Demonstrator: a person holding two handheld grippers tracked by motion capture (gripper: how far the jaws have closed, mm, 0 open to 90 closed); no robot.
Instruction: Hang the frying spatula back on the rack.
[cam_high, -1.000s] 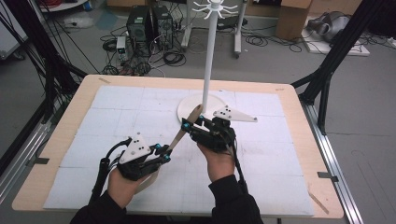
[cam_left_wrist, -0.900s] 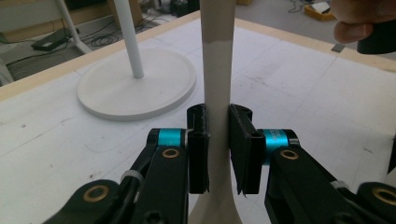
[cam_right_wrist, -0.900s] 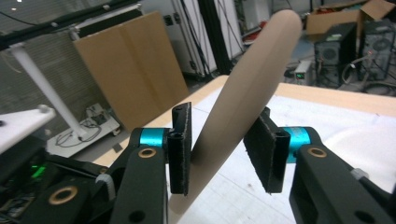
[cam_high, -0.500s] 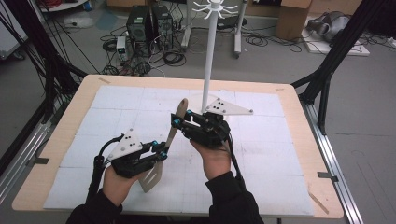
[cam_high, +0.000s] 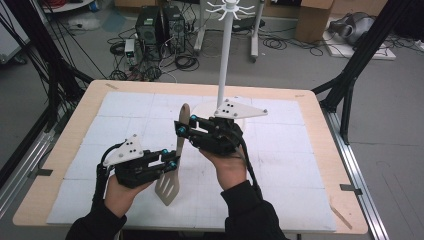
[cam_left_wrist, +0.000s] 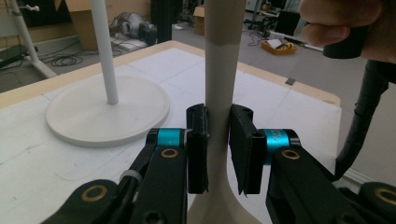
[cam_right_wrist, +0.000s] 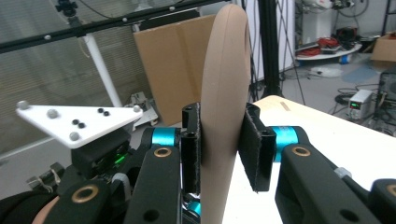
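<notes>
A beige slotted spatula (cam_high: 168, 187) stands nearly upright above the white mat, blade down, handle tip up. My left gripper (cam_high: 174, 163) is shut on its neck just above the blade; in the left gripper view both pads press the spatula (cam_left_wrist: 223, 56). My right gripper (cam_high: 181, 129) grips higher up on the handle. Its jaws have just been closing, and in the right gripper view its pads clamp the spatula handle (cam_right_wrist: 226, 60) between them.
A white stand with a round base (cam_high: 207, 107) and a tall pole (cam_high: 225, 55) topped by hooks rises just behind the right hand. The white mat (cam_high: 300, 165) covers the wooden table (cam_high: 325, 130). Cables and boxes lie on the floor beyond.
The spatula has swung from a slant to nearly upright. The right gripper rose along the handle and closed on it. The left gripper stayed shut near the blade.
</notes>
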